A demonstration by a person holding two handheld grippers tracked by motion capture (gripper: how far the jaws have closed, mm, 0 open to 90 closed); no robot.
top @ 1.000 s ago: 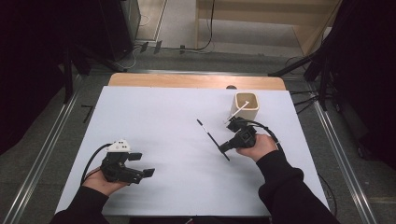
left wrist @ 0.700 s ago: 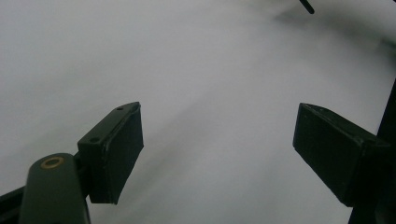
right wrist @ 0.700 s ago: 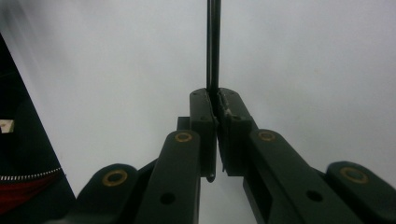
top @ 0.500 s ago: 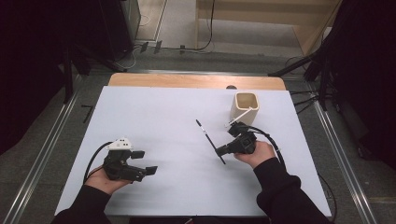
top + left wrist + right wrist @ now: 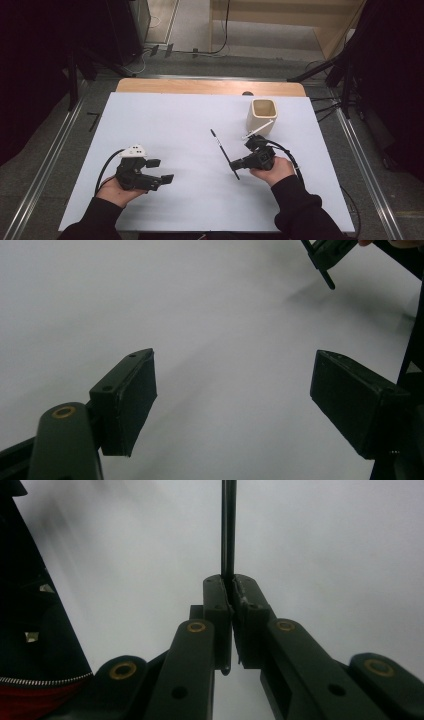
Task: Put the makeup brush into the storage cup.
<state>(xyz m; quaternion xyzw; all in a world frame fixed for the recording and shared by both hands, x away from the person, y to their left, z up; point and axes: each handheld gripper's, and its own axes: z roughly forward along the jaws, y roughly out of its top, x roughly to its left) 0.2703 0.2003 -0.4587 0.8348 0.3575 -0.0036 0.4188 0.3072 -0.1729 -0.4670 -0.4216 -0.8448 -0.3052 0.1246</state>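
pens: 1 black pen point(image 5: 224, 153) – clamped in right gripper point(image 5: 239, 164) | cups: 1 cup point(image 5: 262, 116) | left gripper point(image 5: 161, 170) – jaws apart

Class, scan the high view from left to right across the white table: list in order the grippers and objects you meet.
left gripper → thin black stick, clamped in the right gripper → beige square cup with a white stick leaning at its front.
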